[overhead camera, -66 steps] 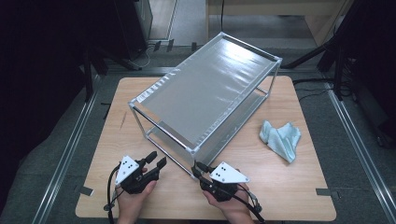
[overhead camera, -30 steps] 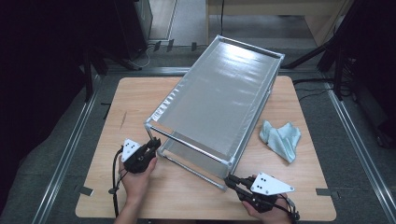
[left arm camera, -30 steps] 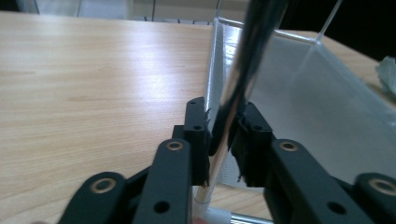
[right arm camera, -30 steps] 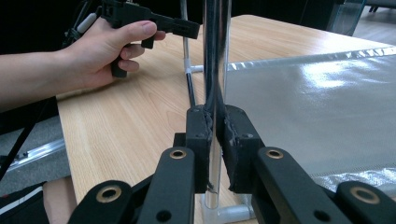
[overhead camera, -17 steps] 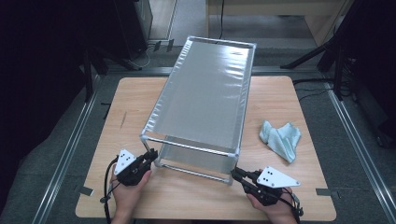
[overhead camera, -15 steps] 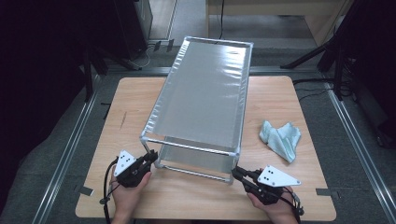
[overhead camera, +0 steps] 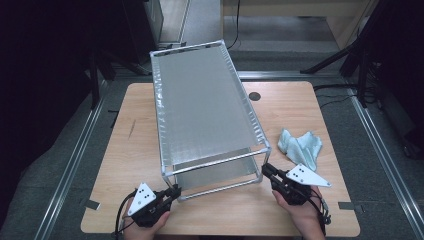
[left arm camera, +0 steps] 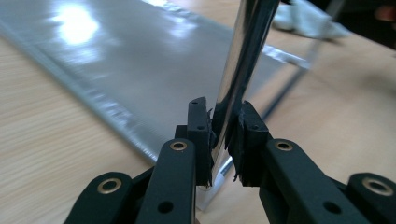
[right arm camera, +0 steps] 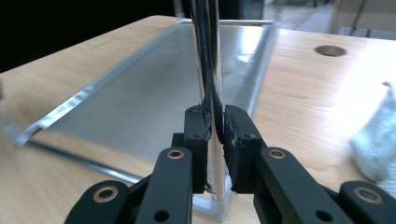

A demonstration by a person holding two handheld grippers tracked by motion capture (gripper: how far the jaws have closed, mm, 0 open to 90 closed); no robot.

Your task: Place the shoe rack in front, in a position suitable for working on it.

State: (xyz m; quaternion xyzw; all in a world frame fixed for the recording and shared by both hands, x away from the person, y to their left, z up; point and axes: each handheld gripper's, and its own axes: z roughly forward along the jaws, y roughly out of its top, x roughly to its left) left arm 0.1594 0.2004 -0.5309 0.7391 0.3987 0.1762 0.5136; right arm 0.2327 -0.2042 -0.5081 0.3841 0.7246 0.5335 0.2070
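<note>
Swung round since earlier, the metal rack [overhead camera: 205,112] now lies lengthwise on the counter [overhead camera: 125,150]. Left hand-held gripper [overhead camera: 175,191] clamps its near-left post. Right hand-held gripper [overhead camera: 265,170] clamps the near-right post.

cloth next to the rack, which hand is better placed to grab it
Right. The cloth lies just beyond the right gripper, while the left gripper is across the rack. Both are shut on rack posts, so right must let go first.

rack [overhead camera: 205,105] fills table [overhead camera: 320,107] centre, cloth [overhead camera: 299,147] right, left side open

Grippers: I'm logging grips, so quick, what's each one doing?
Left gripper: shut on the rack's near-left post.
Right gripper: shut on its near-right post.
</note>
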